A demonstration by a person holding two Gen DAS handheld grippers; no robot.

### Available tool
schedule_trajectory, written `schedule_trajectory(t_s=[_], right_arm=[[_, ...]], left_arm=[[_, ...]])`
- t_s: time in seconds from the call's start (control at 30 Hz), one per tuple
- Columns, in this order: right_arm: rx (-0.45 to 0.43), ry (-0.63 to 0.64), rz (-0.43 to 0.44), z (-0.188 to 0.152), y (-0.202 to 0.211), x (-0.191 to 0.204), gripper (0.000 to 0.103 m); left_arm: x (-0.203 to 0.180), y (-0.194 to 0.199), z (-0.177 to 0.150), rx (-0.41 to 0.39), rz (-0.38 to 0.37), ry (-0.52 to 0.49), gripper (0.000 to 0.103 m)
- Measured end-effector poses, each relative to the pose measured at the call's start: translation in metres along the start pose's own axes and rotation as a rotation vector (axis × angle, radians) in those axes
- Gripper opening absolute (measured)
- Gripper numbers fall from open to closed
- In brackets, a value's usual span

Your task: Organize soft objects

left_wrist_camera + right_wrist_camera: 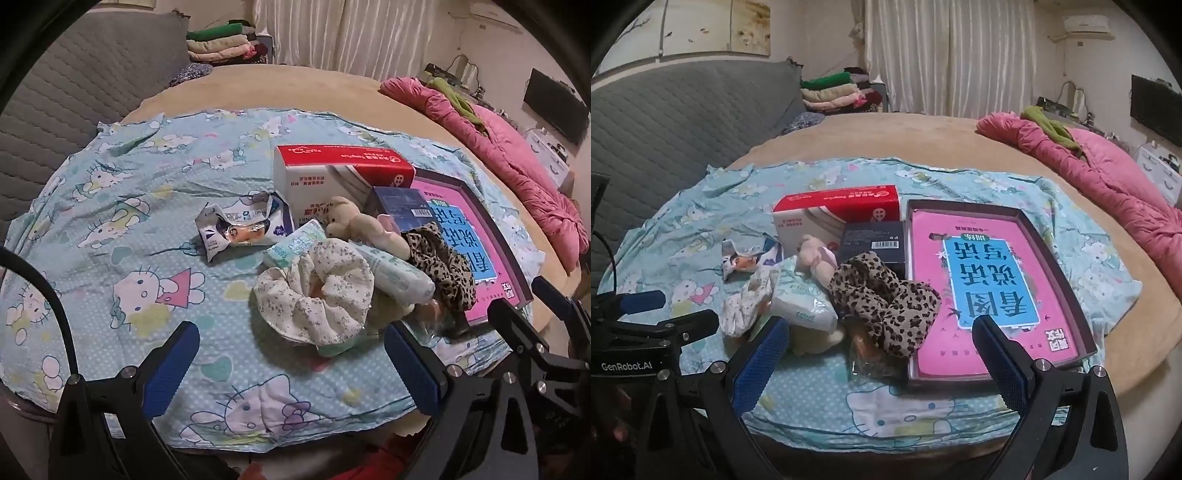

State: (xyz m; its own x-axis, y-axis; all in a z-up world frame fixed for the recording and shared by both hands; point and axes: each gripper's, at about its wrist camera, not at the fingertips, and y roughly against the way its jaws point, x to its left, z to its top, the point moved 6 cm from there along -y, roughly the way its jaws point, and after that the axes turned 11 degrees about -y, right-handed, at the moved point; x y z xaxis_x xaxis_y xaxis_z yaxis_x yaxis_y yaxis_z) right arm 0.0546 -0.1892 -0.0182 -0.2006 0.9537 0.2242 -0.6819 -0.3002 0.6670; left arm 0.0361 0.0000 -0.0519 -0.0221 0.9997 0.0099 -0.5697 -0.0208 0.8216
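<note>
The left tool (291, 354) stands wide open and holds nothing; its blue pads (173, 365) hang over the cartoon-cat sheet (129, 206), just short of the white floral scrunchie (317, 295). The right tool (881, 354) is also spread to its widest and empty, its pads (761, 363) flanking the leopard-print scrunchie (886, 299) from the near side without touching it.

The soft things lie heaped together in the middle of the sheet: the two scrunchies, a tissue pack (805, 306) between them, and a small cream plush toy (358, 221) behind, leaning against the red-and-white carton (332, 177) and a dark blue box (399, 203). A crumpled wrapper (240, 229) lies apart to the left. To the right, a shallow dark tray (1056, 251) holds a pink book (990, 280); the leopard scrunchie overlaps its left rim.

Open sheet spreads left of the heap and in front of it, toward the near edge. The sheet covers part of a tan bed (923, 136). A pink quilt (1108, 177) lies bunched along the right edge, a grey quilted headboard (683, 118) rises on the left, and folded clothes (834, 92) and pale curtains (942, 55) stand beyond.
</note>
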Motion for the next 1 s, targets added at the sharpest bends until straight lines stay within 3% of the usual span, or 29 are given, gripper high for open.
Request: schedule_trajectory(t_s=[1.0], right_arm=[[0.004,0.003,0.008,-0.0006,-0.0019,0.0027,0.099]], left_arm=[[-0.0007,-0.0037,-0.0013,0.007,-0.026,0.022,0.101]])
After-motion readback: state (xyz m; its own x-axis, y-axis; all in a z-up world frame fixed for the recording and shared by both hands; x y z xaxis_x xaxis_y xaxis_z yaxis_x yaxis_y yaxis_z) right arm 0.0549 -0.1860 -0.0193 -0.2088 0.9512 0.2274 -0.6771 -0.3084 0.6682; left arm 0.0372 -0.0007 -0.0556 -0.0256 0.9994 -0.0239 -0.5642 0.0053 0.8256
